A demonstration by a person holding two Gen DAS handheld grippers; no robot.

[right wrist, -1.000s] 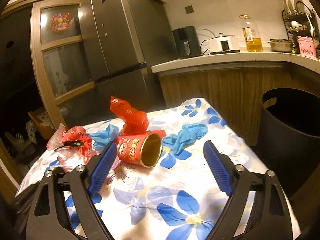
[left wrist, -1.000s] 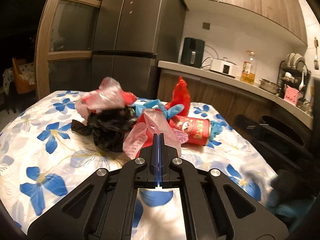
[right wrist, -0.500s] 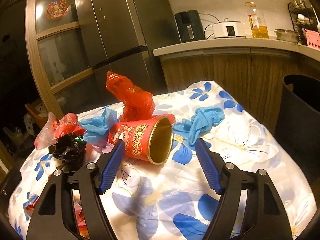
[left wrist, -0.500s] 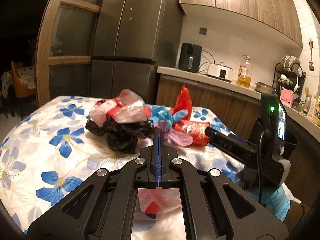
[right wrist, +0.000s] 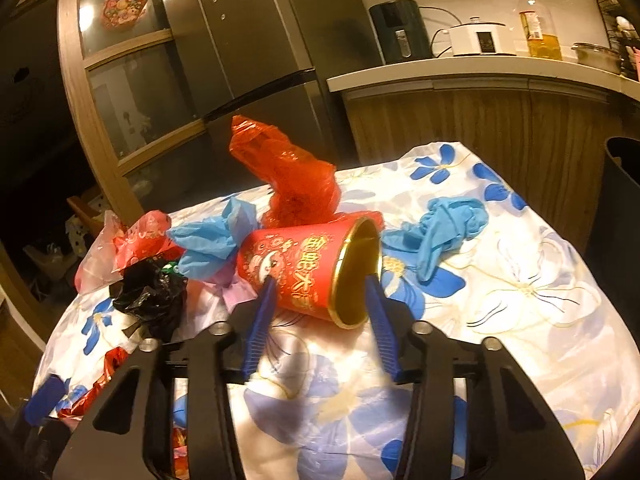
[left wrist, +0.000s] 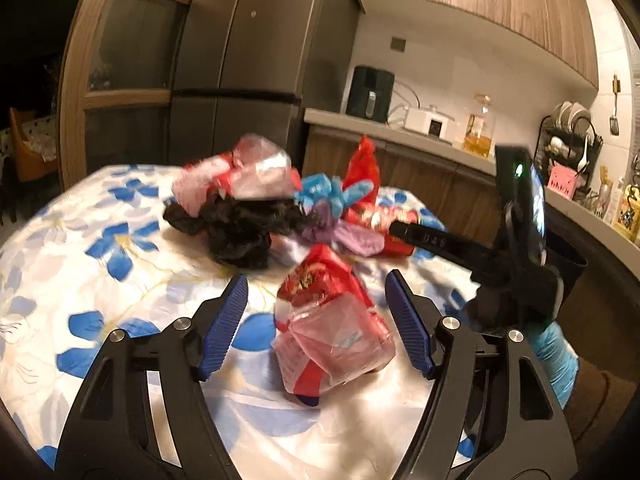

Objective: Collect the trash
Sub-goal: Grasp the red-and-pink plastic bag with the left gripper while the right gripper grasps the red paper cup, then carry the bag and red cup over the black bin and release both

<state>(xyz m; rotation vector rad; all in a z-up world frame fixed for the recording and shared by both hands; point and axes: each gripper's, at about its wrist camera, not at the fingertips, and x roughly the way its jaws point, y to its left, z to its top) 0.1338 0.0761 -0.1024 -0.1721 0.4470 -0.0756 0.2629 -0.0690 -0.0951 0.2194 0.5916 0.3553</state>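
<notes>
My left gripper [left wrist: 316,284] is open; a crumpled red and clear plastic wrapper [left wrist: 328,320] lies loose on the floral tablecloth [left wrist: 80,256] between its blue pads. Behind it sits a heap of trash: a black bag [left wrist: 240,228], a pink and red wrapper [left wrist: 236,172], blue gloves [left wrist: 332,196]. My right gripper [right wrist: 320,280] is open, its fingers either side of a red paper cup [right wrist: 304,264] lying on its side, rim facing me. A red plastic bag [right wrist: 288,172] stands behind the cup, a blue glove [right wrist: 444,228] to its right.
A dark trash bin [right wrist: 624,208] stands off the table's right edge. A fridge [left wrist: 256,60] and a wooden kitchen counter [right wrist: 480,76] with appliances are behind the table. The right gripper's body [left wrist: 512,248] shows at right in the left wrist view.
My left gripper has opened and let go of the red and clear wrapper, which now lies on the cloth. My right gripper has moved forward around the red cup and narrowed.
</notes>
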